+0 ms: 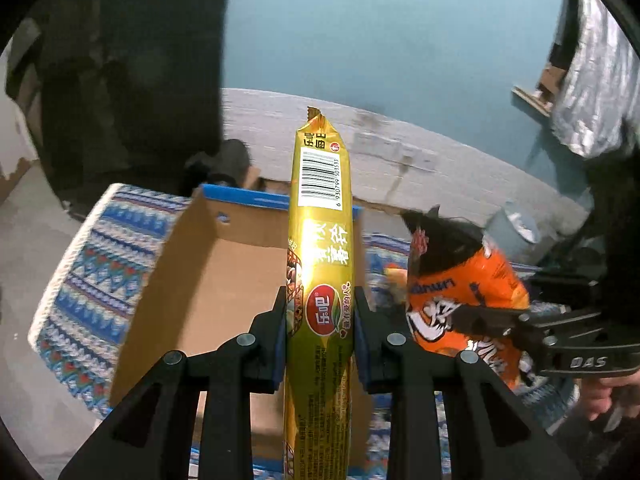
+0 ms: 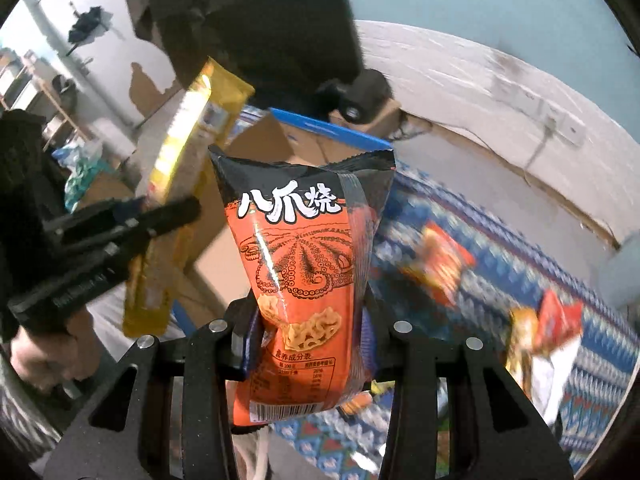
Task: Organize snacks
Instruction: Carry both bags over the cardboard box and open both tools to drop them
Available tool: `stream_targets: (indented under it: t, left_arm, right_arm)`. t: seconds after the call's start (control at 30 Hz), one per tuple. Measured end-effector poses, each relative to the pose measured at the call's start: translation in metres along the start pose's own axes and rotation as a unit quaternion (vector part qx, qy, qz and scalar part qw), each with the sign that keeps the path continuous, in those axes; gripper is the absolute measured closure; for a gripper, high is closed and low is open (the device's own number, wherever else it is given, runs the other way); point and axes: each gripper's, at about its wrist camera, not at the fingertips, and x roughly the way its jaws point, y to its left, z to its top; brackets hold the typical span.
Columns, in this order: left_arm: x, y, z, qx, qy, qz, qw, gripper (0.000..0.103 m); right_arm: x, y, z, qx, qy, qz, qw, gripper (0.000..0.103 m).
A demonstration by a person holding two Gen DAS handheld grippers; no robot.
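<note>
Left gripper (image 1: 320, 312) clamps long gold foil snack packet (image 1: 320, 240), frame centre | right gripper (image 2: 308, 332) clamps orange-black octopus crisp bag (image 2: 304, 272) | open brown cardboard box (image 1: 224, 272) looks empty | more red snack packets (image 2: 444, 264) remain on patterned blue surface (image 2: 600, 360), right.

Glossy gold foil pack (image 1: 320, 264), shiny plastic orange bag (image 2: 304, 272), matt cardboard box (image 1: 208, 280), seemingly woven cloth (image 1: 88, 272).
</note>
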Motion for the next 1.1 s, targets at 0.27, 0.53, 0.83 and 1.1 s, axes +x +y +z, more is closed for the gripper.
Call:
stream_targets:
  t: [0.27, 0.53, 0.83, 1.1]
  left_arm:
    - [0.02, 0.038, -0.001, -0.034, 0.016, 0.034, 0.9987, 0.076]
    - [0.033, 0.053, -0.005, -0.052, 0.034, 0.057, 0.9965, 0.075]
    - [0.03, 0.05, -0.004, -0.057, 0.034, 0.072, 0.9952, 0.056]
    - [0.019, 0.028, -0.004, -0.042, 0.028, 0.059, 0.9969, 0.034]
  right_arm:
    - [0.044, 0.033, 0.036, -0.025, 0.014, 0.008, 1.0, 0.063]
    - [0.076, 0.047, 0.047, -0.026, 0.036, 0.013, 0.999, 0.06]
    - [0.065, 0.04, 0.049, -0.02, 0.024, 0.025, 0.999, 0.049]
    - [0.031, 0.021, 0.036, -0.037, 0.013, -0.009, 0.999, 0.03]
